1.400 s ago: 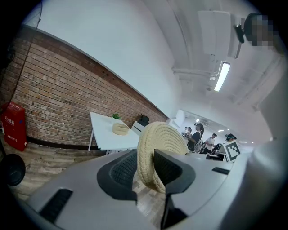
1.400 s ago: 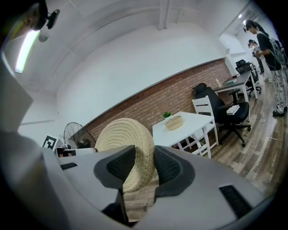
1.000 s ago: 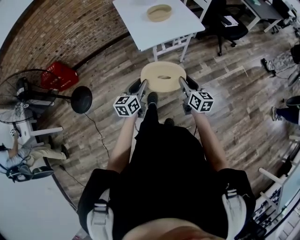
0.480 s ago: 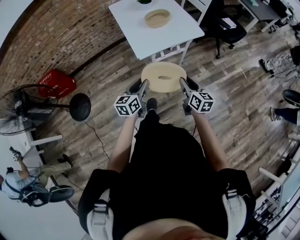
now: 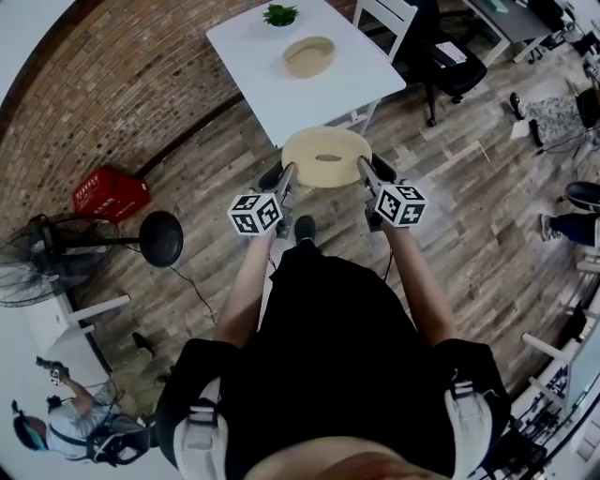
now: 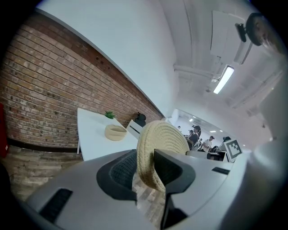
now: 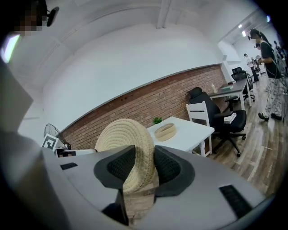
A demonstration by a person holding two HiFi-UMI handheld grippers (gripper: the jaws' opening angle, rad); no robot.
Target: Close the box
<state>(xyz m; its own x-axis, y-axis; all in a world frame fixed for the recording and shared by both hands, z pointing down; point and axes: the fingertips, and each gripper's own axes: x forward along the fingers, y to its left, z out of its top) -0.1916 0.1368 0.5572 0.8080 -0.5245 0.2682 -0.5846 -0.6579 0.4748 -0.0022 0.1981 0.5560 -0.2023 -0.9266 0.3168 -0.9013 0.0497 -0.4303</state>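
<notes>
A round woven lid (image 5: 326, 157) is carried flat above the wooden floor, gripped at opposite edges. My left gripper (image 5: 284, 174) is shut on its left rim and my right gripper (image 5: 367, 172) is shut on its right rim. In the left gripper view the lid's rim (image 6: 163, 143) stands between the pads of the left gripper (image 6: 144, 168). The right gripper view shows the lid (image 7: 123, 139) likewise pinched in the right gripper (image 7: 140, 164). Ahead, the open woven box (image 5: 309, 56) sits on a white table (image 5: 272, 80); the box (image 6: 115, 132) (image 7: 165, 131) appears in both gripper views.
A small green plant (image 5: 279, 14) stands at the table's far edge. A white chair (image 5: 384, 14) and a black office chair (image 5: 455, 56) stand to the right of it. At the left are a red basket (image 5: 110, 193), a floor fan (image 5: 28, 262) and a brick wall.
The table and box have come closer and lower in the head view as the person walks toward them. Both grippers keep their hold on the lid.
</notes>
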